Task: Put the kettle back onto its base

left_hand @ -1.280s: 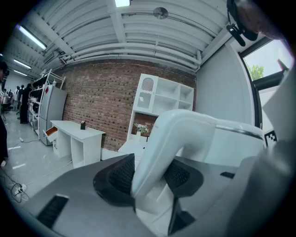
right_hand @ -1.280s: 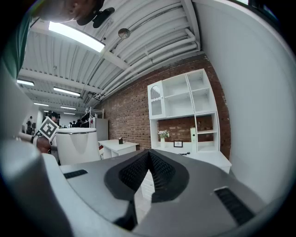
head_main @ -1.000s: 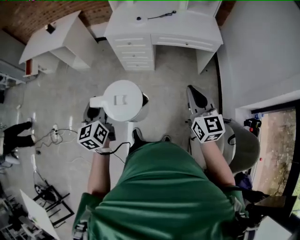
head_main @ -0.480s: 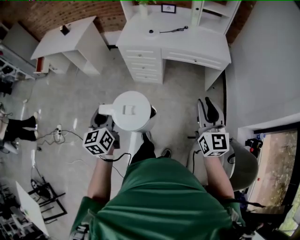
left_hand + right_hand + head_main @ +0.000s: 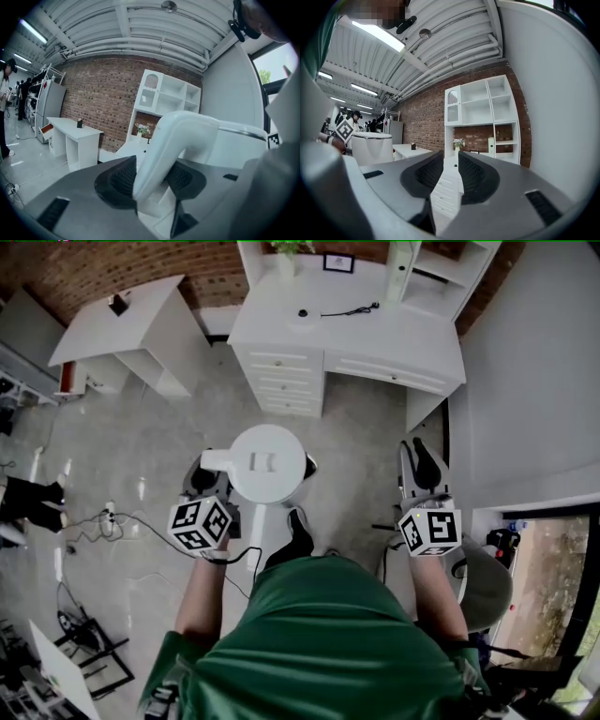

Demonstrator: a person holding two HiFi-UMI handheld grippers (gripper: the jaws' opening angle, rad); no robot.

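Observation:
A white kettle with a round lid hangs over the floor in front of me. My left gripper is shut on its curved white handle; both dark pads press the handle's sides. The kettle's body fills the right of the left gripper view. My right gripper is held level beside it, its jaws drawn together to a thin slit with nothing in them. A small dark round thing with a cord lies on the white desk ahead; I cannot tell whether it is the base.
The desk has a drawer stack and a shelf unit behind it against a brick wall. A second white table stands at the left. Cables and a power strip lie on the floor at the left. A grey wall runs along the right.
The desk has slid lower and nearer in the head view over the second, then steadied. The kettle stays in my left gripper. The right gripper keeps its place beside it.

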